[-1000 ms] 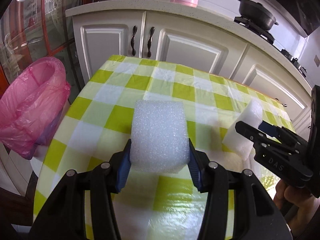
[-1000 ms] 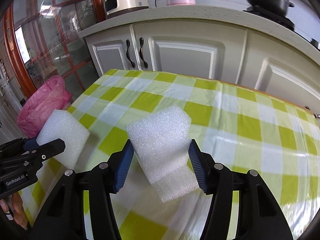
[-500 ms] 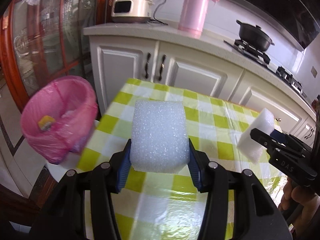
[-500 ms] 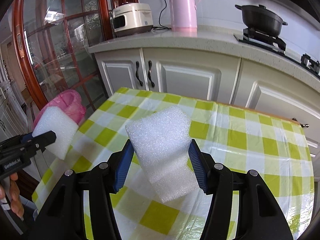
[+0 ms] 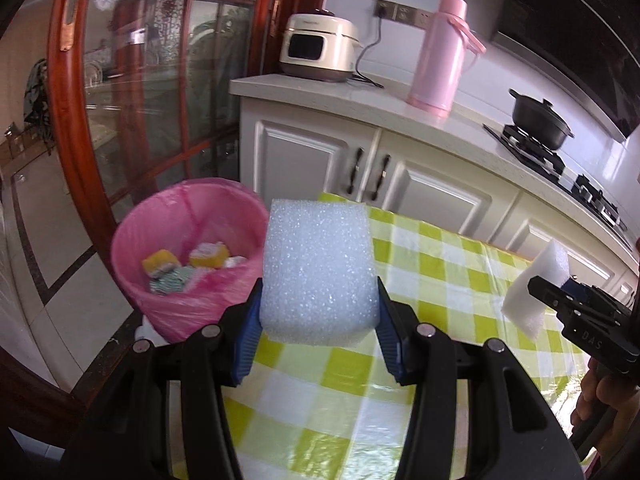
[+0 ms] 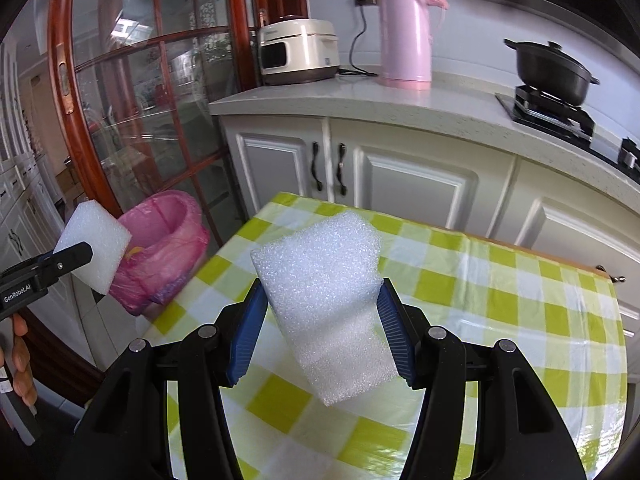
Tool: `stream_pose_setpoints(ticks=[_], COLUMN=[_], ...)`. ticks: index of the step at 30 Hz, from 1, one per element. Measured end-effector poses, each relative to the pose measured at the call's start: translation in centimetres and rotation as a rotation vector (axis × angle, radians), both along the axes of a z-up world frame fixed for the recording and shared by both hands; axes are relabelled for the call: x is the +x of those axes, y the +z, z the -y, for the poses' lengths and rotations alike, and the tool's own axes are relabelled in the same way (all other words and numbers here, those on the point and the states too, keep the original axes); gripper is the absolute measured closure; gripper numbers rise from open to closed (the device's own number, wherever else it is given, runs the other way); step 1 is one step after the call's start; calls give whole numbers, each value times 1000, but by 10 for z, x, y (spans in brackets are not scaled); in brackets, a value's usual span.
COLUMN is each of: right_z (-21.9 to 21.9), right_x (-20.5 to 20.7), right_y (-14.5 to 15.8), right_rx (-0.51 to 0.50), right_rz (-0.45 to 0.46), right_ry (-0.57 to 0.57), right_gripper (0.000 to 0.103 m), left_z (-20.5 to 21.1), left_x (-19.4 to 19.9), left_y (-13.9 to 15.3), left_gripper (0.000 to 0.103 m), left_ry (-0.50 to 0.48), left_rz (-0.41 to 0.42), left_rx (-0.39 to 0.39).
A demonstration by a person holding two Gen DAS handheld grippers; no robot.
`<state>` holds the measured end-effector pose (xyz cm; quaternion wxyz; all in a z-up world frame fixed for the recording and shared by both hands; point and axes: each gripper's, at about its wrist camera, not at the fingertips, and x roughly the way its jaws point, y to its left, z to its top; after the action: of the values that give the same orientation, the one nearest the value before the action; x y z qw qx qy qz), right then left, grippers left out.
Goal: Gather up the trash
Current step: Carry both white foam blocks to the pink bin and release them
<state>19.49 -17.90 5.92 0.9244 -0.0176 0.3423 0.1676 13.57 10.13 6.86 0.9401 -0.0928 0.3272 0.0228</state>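
My left gripper (image 5: 318, 320) is shut on a white foam block (image 5: 318, 268), held in the air above the table's left edge. The pink-lined trash bin (image 5: 188, 264) stands on the floor just left of it, with yellow and white scraps inside. My right gripper (image 6: 322, 332) is shut on a second white foam block (image 6: 328, 304), tilted, held above the green checked table (image 6: 500, 300). The left gripper's block also shows in the right wrist view (image 6: 94, 246), in front of the bin (image 6: 164, 256). The right gripper's block shows in the left wrist view (image 5: 536, 292).
White kitchen cabinets (image 6: 400, 184) stand behind the table. The counter holds a rice cooker (image 6: 298, 50), a pink thermos (image 6: 404, 24) and a black pot (image 6: 548, 70) on a stove. A wood-framed glass door (image 5: 132, 92) stands behind the bin.
Both grippers have risen and drawn back from the table with their foam blocks. The left gripper has swung left, so the bin's inside now shows beside its block.
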Motion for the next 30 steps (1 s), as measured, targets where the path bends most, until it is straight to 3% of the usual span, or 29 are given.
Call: stream_pose_setpoints(ticks=[30], right_z=[-179], right_x=[62], right_y=[27], right_rx=[28], right_rz=[-10], right_ry=[238], right_gripper=[49], left_z=[-155], left_x=[23], left_y=[17], left_gripper=[54], left_ry=[172], left_rz=[-8], left_rx=[24])
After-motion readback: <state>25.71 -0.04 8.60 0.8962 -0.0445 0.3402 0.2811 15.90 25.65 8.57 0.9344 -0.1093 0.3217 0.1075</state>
